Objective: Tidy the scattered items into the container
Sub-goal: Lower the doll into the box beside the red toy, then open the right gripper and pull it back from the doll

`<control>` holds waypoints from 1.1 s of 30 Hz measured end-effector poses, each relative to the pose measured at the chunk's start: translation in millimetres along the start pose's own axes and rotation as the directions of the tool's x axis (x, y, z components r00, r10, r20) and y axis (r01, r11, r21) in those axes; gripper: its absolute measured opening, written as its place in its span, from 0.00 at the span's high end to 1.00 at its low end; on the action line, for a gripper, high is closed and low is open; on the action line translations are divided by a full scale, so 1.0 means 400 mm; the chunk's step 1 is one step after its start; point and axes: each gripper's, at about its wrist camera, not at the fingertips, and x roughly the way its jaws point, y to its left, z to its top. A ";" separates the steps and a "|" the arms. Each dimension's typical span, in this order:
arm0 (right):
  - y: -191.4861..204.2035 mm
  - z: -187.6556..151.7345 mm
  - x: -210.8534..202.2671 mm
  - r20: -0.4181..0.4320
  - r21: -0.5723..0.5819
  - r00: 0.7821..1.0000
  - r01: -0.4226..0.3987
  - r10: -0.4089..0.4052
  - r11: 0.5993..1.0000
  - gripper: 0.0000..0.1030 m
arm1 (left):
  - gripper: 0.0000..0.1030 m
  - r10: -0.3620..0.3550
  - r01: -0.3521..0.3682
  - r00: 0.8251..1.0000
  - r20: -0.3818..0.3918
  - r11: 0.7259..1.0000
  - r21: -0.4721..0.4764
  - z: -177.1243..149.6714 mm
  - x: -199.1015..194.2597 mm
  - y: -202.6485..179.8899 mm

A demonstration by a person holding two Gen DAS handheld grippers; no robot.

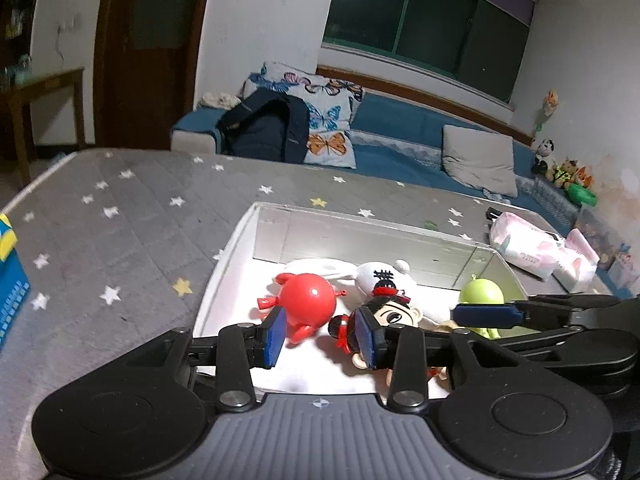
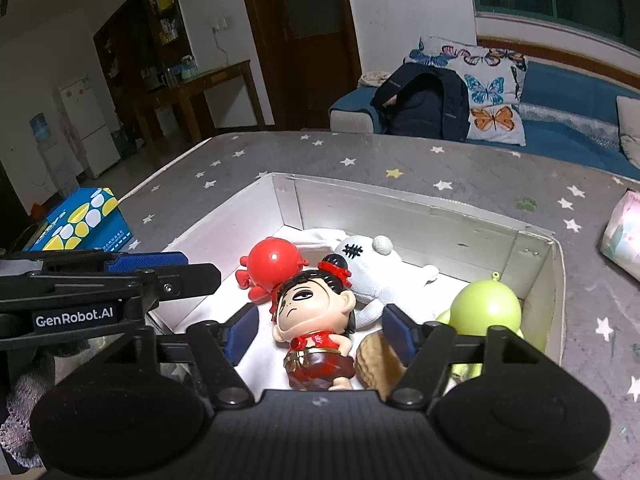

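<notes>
Two open hand-held grippers, left (image 1: 322,336) and right (image 2: 320,330), empty over the toy-filled box (image 2: 472,220), tissue pack (image 1: 528,246) beside.

You have a grey star-printed mat (image 2: 360,160) covering the surface. At its left edge sits a blue box with yellow and white spots (image 2: 82,220), and near the right edge lie pink and white soft packs (image 1: 540,246). Beyond the far edge runs a blue sofa (image 1: 400,136) with a butterfly-print pillow (image 1: 324,120), a dark jacket (image 1: 264,128) draped beside it and a grey cushion (image 1: 480,158). Small plush toys (image 1: 564,172) crowd the sofa's right end. Behind it you see a dark window (image 1: 432,12); to the left a brown door (image 2: 308,40), a wooden side table (image 2: 200,88) and a white fridge (image 2: 84,120)
</notes>
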 end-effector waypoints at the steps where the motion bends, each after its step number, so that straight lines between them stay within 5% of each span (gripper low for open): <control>1: 0.002 -0.001 -0.004 0.005 -0.004 1.000 0.003 -0.002 1.000 0.31 | 0.61 0.002 -0.002 1.000 0.003 1.000 0.005 -0.001 -0.003 -0.003; 22: 0.020 -0.055 -0.120 0.127 -0.009 0.990 0.062 -0.060 0.998 0.05 | 0.61 0.073 -0.075 0.996 0.055 0.996 0.038 -0.065 -0.067 -0.037; 33: 0.041 -0.080 -0.175 0.202 -0.013 0.975 0.094 -0.090 0.995 0.00 | 0.61 0.086 -0.087 0.993 0.078 0.996 0.008 -0.087 -0.111 -0.044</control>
